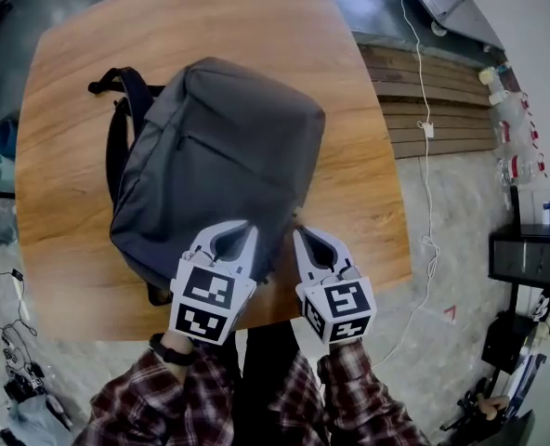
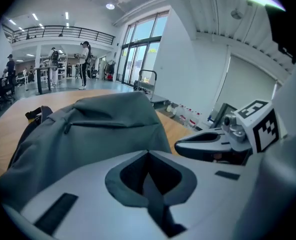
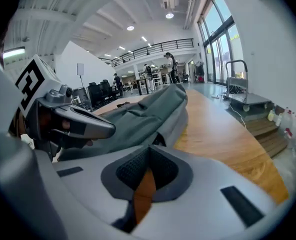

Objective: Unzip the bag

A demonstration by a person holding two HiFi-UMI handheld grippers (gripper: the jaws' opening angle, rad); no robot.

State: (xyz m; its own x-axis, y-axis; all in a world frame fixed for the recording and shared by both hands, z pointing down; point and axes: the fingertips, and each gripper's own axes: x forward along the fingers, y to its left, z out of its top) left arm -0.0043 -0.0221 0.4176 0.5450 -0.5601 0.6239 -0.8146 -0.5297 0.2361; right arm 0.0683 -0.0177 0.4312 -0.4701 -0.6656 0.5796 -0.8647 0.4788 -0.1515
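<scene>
Daylight from tall windows [image 2: 138, 49] and ceiling lamps [image 3: 169, 15] lights the hall brightly and evenly. The wooden surface [image 1: 368, 175] carries a soft sheen. Both gripper views bulge, with black corners; the left tongs [image 2: 148, 153] and right tongs [image 3: 149, 148] look soft, near the lens.

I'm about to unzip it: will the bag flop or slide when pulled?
Probably floppy: the bag shows sagging, creased fabric. It lies flat, so tipping seems unlikely. It may slide on the smooth wooden table.
</scene>
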